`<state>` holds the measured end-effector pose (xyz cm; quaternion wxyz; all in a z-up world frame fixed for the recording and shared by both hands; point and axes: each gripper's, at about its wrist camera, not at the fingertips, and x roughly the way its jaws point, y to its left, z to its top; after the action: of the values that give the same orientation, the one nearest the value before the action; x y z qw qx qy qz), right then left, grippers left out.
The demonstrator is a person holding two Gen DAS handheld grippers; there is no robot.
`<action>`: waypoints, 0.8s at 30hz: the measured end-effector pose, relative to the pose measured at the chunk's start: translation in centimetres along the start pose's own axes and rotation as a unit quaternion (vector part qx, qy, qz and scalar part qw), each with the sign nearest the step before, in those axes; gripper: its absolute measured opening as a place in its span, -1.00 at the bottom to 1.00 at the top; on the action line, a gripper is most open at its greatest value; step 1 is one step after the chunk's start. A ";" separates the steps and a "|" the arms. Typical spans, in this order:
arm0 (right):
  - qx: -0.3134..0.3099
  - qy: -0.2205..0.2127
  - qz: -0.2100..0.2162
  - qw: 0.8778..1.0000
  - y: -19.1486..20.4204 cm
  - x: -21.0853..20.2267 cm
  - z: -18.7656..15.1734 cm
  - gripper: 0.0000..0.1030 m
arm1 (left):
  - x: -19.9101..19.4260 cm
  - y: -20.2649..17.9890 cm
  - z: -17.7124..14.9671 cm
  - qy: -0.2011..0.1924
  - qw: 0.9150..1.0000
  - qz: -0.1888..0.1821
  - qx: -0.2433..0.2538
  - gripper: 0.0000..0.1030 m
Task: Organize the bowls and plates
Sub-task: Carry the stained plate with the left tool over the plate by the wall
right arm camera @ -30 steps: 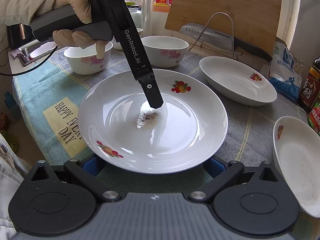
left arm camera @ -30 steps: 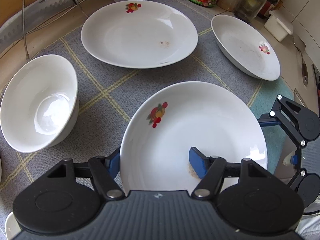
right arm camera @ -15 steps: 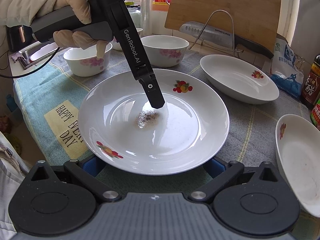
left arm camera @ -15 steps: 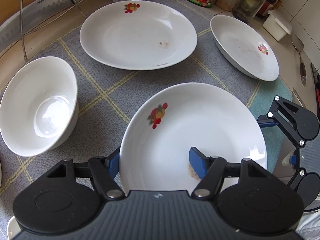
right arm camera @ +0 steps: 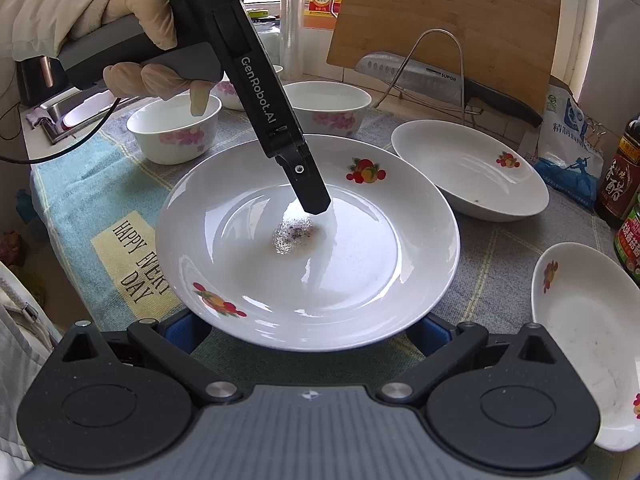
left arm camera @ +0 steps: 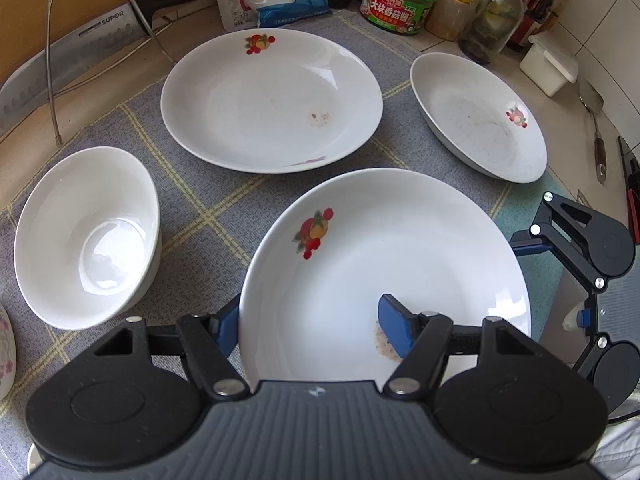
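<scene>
A white fruit-print plate (left arm camera: 400, 256) is held slightly above the mat. My left gripper (left arm camera: 308, 330) is shut on its rim, one blue finger (left arm camera: 394, 330) inside the plate and the other under the edge. In the right wrist view the same plate (right arm camera: 360, 280) lies between the wide-open fingers of my right gripper (right arm camera: 308, 328), which sit under its near rim. The left gripper (right arm camera: 308, 192) reaches down into the plate there. A second plate (left arm camera: 272, 100), a deep dish (left arm camera: 476, 116) and a white bowl (left arm camera: 88, 236) lie on the mat.
Two flower-print bowls (right arm camera: 176, 128) (right arm camera: 328, 108) stand at the far side. A cleaver on a wire rack (right arm camera: 432, 76) and a cutting board (right arm camera: 444, 16) stand behind. Jars and bottles (left arm camera: 400, 0) line the back edge. The grey checked mat (left arm camera: 208, 208) covers the counter.
The held plate has risen and the left view has tilted up and drawn back, showing more of the back of the counter. The right gripper has stayed open under the rim.
</scene>
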<state>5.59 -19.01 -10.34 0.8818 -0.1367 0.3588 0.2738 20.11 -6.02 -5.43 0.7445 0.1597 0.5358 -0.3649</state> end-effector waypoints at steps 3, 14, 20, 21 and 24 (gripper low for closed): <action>0.000 -0.002 -0.002 1.000 -0.5 -0.5 0.0 1.00 | -0.2 -0.5 0.6 -0.004 1.000 0.000 0.001 0.33; 0.009 -0.017 -0.018 1.000 -4.1 -3.5 -0.9 1.00 | 0.1 -3.7 4.2 -0.022 1.000 0.000 0.020 0.33; 0.017 -0.023 -0.037 0.999 -6.7 -5.4 -2.0 1.00 | 1.0 -6.3 7.1 -0.029 0.999 -0.005 0.040 0.33; 0.019 -0.023 -0.041 0.999 -7.1 -5.7 -2.3 1.00 | 1.2 -6.7 7.7 -0.030 0.999 -0.007 0.043 0.33; 0.026 -0.023 -0.052 0.998 -8.5 -6.5 -2.9 1.00 | 2.0 -8.1 9.5 -0.032 0.998 -0.011 0.055 0.33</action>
<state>5.05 -29.74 -7.39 0.9061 -0.1263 0.3378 0.2211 21.12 -18.26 -2.44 0.7470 0.1827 0.4928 -0.4071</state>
